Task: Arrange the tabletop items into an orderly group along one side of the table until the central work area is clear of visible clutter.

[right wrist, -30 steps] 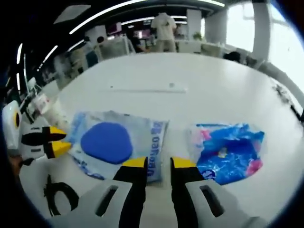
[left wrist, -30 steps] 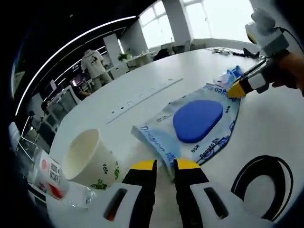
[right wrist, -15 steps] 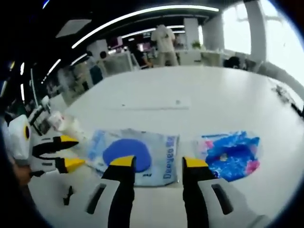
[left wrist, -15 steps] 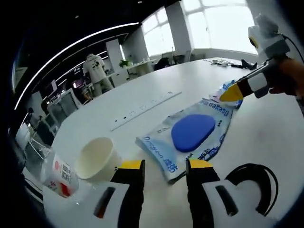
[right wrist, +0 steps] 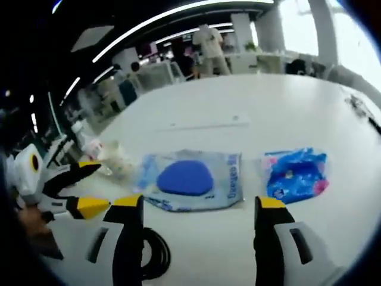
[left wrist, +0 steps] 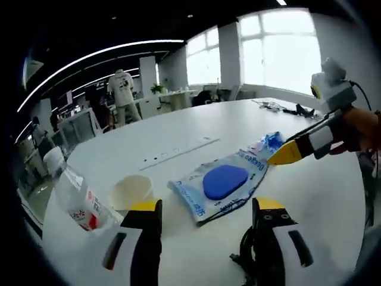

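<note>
Both grippers, left (left wrist: 205, 208) and right (right wrist: 199, 205), hover with jaws apart and empty above the wipes pack (left wrist: 223, 182), seemingly poised to shift it aside.

Left gripper (left wrist: 205, 205), right gripper (right wrist: 199, 201): jaws spread wide (nothing held).

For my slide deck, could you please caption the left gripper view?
Open left gripper faces a wipes pack, paper cup and bottle on the white table.
</note>
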The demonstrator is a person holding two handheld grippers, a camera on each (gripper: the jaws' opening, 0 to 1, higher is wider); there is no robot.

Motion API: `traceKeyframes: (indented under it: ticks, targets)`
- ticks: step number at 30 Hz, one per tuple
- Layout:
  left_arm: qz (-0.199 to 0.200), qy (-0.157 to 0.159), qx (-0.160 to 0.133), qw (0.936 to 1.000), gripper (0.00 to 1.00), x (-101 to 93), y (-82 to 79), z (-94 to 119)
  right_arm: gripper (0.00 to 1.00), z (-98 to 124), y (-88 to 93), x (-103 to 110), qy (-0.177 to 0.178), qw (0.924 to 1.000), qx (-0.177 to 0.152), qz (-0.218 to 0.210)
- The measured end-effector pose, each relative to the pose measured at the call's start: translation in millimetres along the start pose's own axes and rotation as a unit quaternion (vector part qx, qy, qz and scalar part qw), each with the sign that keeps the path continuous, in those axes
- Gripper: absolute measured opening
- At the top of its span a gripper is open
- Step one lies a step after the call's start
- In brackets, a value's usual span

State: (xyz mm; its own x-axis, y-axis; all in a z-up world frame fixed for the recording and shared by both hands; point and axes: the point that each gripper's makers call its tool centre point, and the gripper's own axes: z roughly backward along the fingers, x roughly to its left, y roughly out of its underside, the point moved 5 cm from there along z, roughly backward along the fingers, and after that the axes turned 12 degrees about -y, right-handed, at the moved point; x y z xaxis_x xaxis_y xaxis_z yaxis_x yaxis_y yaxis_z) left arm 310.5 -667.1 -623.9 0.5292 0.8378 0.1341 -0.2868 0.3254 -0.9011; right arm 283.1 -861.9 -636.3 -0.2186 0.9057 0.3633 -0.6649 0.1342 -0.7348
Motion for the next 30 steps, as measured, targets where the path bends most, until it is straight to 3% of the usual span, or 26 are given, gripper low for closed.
traceKeyframes:
  ticks: [3, 7, 14, 21, 30]
  targets:
    - [0.000, 0.000, -0.017, 0.9998, 0.67, 4.0, -8.0, 10, 0.77, 1, 9.3, 8, -0.002, 0.9998, 0.019, -0.011]
    - [0.032, 0.010, -0.024, 0.9991, 0.72, 9.3, -14.4, 20, 0.79, 1, 20.6, 22, -0.014, 0.9993, 0.030, -0.019]
    - [0.057, 0.010, -0.028, 0.9979, 0.83, 19.9, -19.5, 40, 0.87, -5, 40.8, 51, -0.035, 0.9978, 0.057, 0.001]
    - [0.051, 0.010, -0.031, 0.9982, 0.95, 27.2, -20.3, 57, 0.89, -13, 57.2, 75, -0.053, 0.9950, 0.081, 0.023]
    - [0.053, 0.018, -0.030, 0.9980, 0.99, 36.0, -20.3, 78, 0.87, -24, 72.5, 102, -0.076, 0.9921, 0.096, 0.025]
